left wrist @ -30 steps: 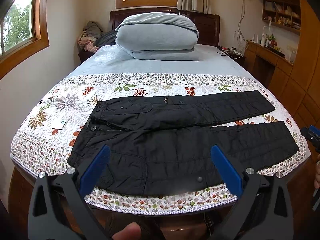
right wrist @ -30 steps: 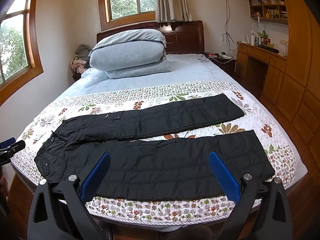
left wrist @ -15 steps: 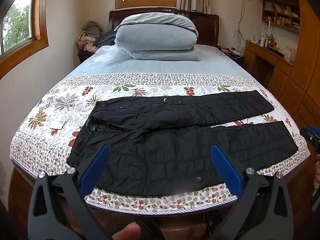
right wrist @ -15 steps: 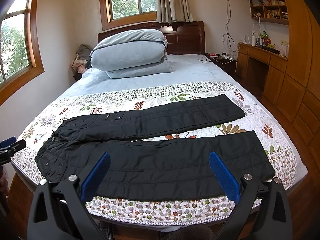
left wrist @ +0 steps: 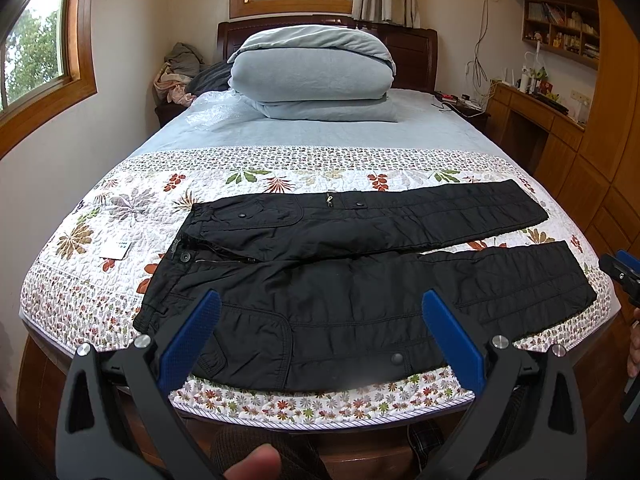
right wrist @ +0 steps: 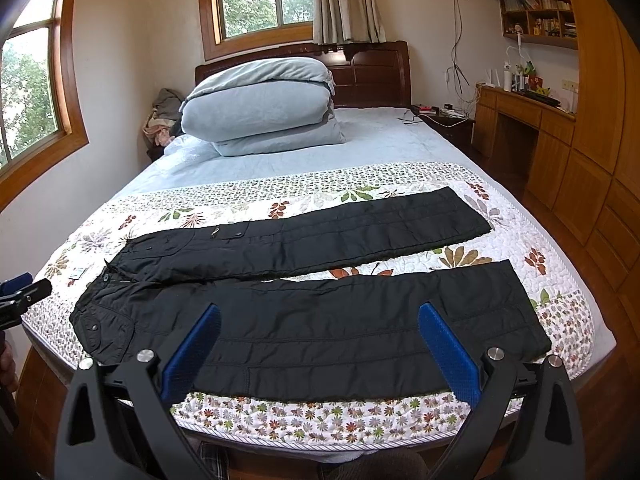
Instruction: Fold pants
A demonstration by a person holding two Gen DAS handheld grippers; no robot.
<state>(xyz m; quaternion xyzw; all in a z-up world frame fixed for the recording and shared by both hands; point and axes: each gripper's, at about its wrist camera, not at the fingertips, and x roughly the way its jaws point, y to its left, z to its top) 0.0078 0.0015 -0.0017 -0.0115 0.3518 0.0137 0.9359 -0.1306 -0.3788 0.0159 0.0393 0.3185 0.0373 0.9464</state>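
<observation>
A bed (left wrist: 320, 140) fills the middle of both views, its near half under a white floral quilt (left wrist: 120, 216) and its far half under a pale blue sheet (right wrist: 380, 140). Black pants (left wrist: 340, 280) lie flat across the quilt in the lower centre of each frame, waist toward the left edge, both legs running right and slightly apart, the nearer leg close to the foot edge of the bed. A small white tag (left wrist: 117, 249) sits on the quilt left of the waist.

The left gripper (left wrist: 320, 336) hangs at the bottom of its frame over the near edge, its blue fingers (left wrist: 188, 340) spread wide and holding nothing. The right gripper (right wrist: 318, 344) hangs likewise, blue fingers (right wrist: 448, 356) wide apart and empty.

At upper centre a folded blue duvet (left wrist: 312, 76) is stacked against a dark wooden headboard (right wrist: 372, 68). Wood-framed windows (right wrist: 256, 0) sit above the headboard and at the upper left, with a curtain (right wrist: 344, 0) beside the middle one. Wooden cabinets (right wrist: 580, 140), a desk (right wrist: 520, 108) and shelves (right wrist: 536, 4) line the right side. A pile of clothes (left wrist: 180, 72) lies left of the headboard.
</observation>
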